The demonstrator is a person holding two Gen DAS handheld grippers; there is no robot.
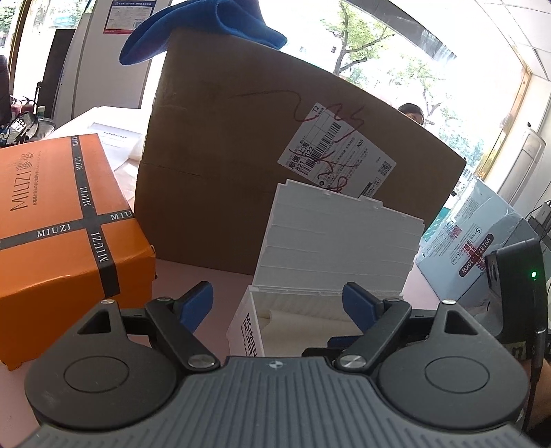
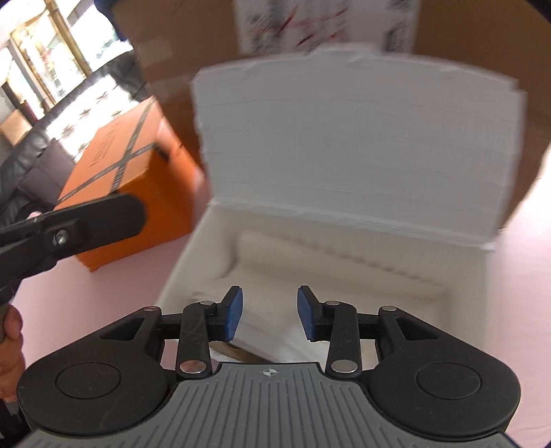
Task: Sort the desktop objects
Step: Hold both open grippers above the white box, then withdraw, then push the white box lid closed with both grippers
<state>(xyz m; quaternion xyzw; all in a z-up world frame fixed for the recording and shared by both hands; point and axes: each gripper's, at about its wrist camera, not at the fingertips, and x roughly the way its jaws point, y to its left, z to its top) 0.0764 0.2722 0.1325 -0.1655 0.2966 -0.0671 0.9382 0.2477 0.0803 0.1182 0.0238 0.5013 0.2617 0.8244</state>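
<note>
A white box [image 1: 330,241] stands open on the pink table, its ribbed lid [image 2: 358,144] tilted back against a big cardboard carton [image 1: 241,144]. Inside lies white padding [image 2: 330,272]. My left gripper [image 1: 275,306] is open, low at the box's near left corner; one finger sits left of the box wall, the other over its inside. My right gripper [image 2: 270,313] is open and empty, hovering over the box's interior. The right view is motion-blurred. The left gripper's black body [image 2: 69,227] shows at the left of the right wrist view, held by a hand [image 2: 10,341].
An orange MIUZI box [image 1: 65,234] stands left of the white box. A blue cloth [image 1: 206,31] hangs over the carton's top. A pale blue package [image 1: 471,237] lies to the right. Part of the right gripper's black body [image 1: 516,275] is at the right edge. A person [image 1: 411,112] is behind the carton.
</note>
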